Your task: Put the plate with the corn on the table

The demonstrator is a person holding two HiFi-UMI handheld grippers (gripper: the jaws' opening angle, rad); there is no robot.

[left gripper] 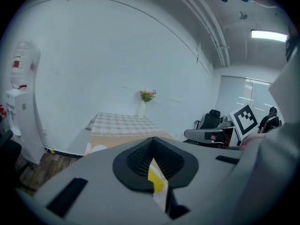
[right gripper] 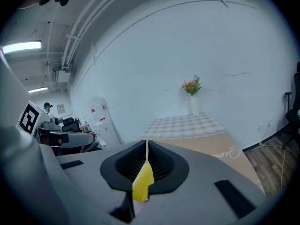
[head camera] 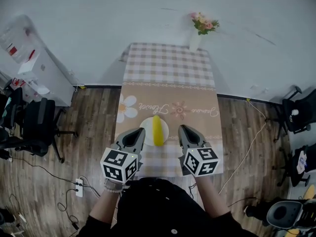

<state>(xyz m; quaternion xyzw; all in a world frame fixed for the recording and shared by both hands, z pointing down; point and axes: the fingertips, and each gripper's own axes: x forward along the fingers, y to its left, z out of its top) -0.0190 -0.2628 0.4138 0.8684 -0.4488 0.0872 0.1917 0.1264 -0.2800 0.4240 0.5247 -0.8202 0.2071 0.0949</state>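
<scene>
Here the left gripper (head camera: 142,134) and right gripper (head camera: 181,130) each have jaws shut tight on the rim of the plate (head camera: 147,126), over the worktop's (head camera: 168,73) near end. It looks hard and breakable. The corn (head camera: 157,130) may roll, so keep it flat.

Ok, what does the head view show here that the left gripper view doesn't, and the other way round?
Only the head view: the whole white plate with the corn lying on it, the left gripper and right gripper on opposite sides of it, and a power strip on the wooden floor.

Only the left gripper view: its jaws closed on the plate's thin rim, seen close up, and a lit ceiling light.

Both: the table with its checked cloth, the vase of flowers at its far end, and a glimpse of the corn.
</scene>
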